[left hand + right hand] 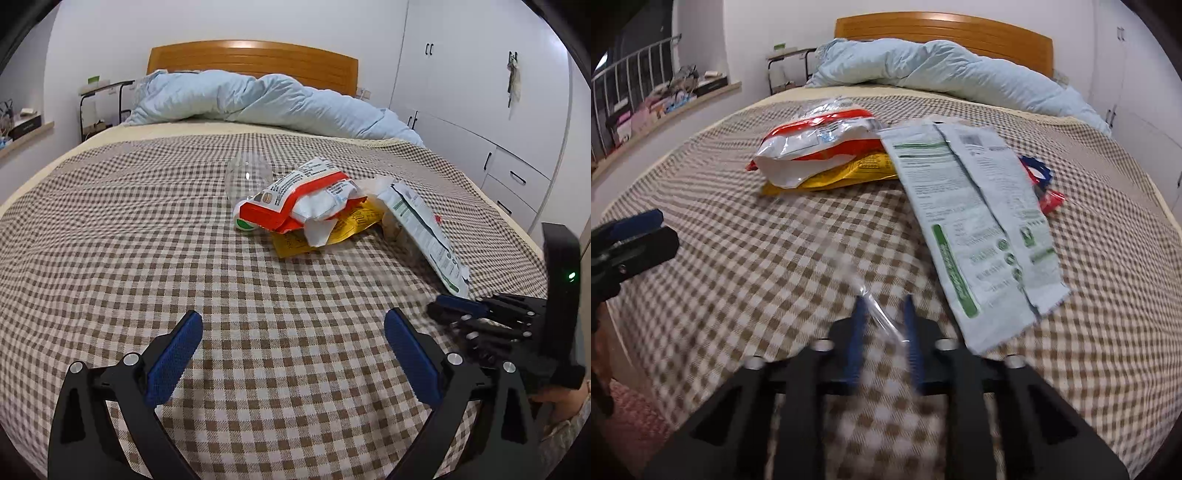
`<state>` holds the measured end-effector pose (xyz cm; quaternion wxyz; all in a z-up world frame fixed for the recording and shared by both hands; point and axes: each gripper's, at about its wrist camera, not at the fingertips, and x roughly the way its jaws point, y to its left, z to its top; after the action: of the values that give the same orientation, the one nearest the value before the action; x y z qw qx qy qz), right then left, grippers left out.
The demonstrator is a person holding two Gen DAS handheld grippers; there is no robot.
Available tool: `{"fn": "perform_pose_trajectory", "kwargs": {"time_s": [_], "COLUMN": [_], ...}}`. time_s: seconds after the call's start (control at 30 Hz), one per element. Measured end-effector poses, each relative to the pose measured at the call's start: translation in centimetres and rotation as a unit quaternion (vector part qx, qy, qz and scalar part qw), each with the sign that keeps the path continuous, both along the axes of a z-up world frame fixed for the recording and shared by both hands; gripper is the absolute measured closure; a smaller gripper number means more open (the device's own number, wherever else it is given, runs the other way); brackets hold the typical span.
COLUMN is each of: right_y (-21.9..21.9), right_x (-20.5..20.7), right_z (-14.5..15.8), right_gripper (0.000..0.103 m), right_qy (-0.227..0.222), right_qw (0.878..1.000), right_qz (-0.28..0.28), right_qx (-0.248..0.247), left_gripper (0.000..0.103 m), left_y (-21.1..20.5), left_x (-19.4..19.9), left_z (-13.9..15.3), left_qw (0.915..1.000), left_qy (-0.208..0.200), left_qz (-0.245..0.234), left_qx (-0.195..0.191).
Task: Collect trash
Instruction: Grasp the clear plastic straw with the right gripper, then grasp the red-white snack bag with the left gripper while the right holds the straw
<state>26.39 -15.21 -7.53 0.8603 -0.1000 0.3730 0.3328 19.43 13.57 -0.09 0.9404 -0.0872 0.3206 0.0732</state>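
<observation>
Mostly, the trash is not picked up yet; it lies in a heap on the checked bed cover [110, 240].

At the lower left of the left wrist view, the left gripper [293, 317] is wide open and holds nothing. In the middle sits a clear cup [248, 176], and it looks empty. Just right of it is a red and white bag [295, 199] lying on a yellow bag [354, 221]. I cannot tell if any food is left inside them. Farther right lies a flat green and white wrapper [971, 221], with a small red and blue wrapper [1039, 177] peeking out behind it.

At the bottom middle of the right wrist view, the right gripper [883, 301] is nearly closed on a clear plastic scrap [882, 321]. The view is blurry, but it looks pinched.

No bin or trash bag shows anywhere.
</observation>
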Motion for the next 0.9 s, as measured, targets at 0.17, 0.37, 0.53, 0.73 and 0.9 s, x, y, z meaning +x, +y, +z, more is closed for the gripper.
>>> {"fn": "perform_pose_trajectory", "kwargs": {"time_s": [0.17,0.37,0.53,0.73,0.9], "right_y": [-2.0,-5.0,-6.3,-8.8,-10.7], "right_x": [-3.1,-5.6,-5.8,-5.2,-4.0], "right_z": [1.6,4.1,5.2,6.3,6.0], "right_gripper": [0.097,0.097,0.097,0.097,0.097], "right_qy": [-0.024,-0.042,-0.053,-0.081,-0.076], "right_qw": [0.999,0.994,0.988,0.977,0.971], "right_qz": [-0.023,-0.045,-0.056,-0.108,-0.151], "right_qx": [0.021,0.088,0.137,0.167,0.170], "left_gripper": [0.008,0.008,0.008,0.008,0.008], "left_y": [-0.7,-0.7,-0.8,-1.2,-1.6], "left_x": [-0.9,-1.6,-1.7,-1.0,0.0], "left_z": [0.0,0.1,0.0,0.3,0.9], "left_qw": [1.0000,1.0000,1.0000,1.0000,0.9999], "left_qy": [0.000,-0.005,-0.005,-0.006,-0.009], "left_qz": [-0.004,-0.004,-0.006,-0.006,-0.007], "left_qx": [0.006,-0.005,-0.002,0.003,0.007]}}
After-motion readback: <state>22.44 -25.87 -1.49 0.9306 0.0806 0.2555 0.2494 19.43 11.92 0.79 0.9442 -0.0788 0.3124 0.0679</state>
